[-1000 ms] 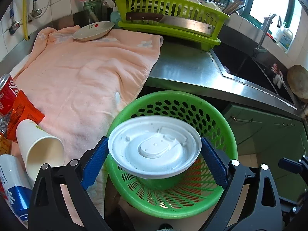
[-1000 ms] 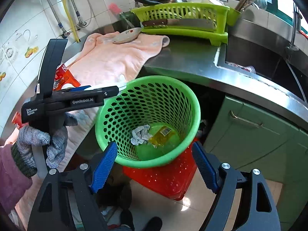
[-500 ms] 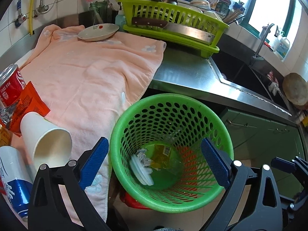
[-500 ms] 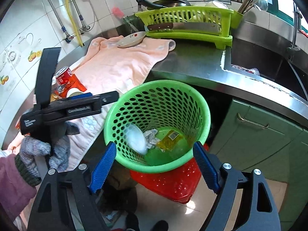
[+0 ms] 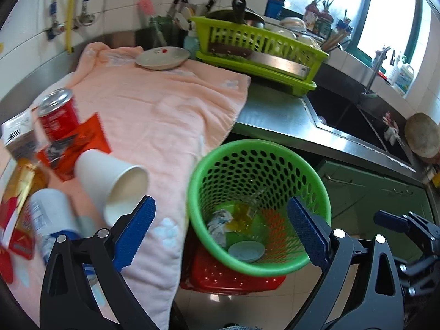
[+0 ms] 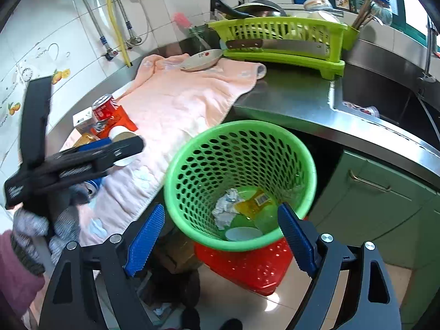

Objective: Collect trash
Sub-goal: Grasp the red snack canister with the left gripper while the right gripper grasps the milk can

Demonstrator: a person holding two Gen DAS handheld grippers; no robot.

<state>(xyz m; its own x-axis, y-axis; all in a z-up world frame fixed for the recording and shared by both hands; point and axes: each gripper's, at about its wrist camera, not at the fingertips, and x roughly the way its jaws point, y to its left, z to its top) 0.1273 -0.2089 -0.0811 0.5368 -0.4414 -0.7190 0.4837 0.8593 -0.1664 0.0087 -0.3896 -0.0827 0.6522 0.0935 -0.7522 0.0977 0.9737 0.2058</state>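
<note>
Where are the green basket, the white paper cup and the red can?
green basket (image 5: pixel 255 148), left wrist view, on its far rim.
white paper cup (image 5: pixel 101 170), left wrist view, on its side wall as it lies tipped on the towel.
red can (image 6: pixel 106 111), right wrist view, on its red side.

wall: white tiles (image 6: pixel 170 5) | window (image 5: pixel 385 8): daylight | cabinets (image 6: pixel 385 206): green | floor (image 6: pixel 264 302): pale tiles
</note>
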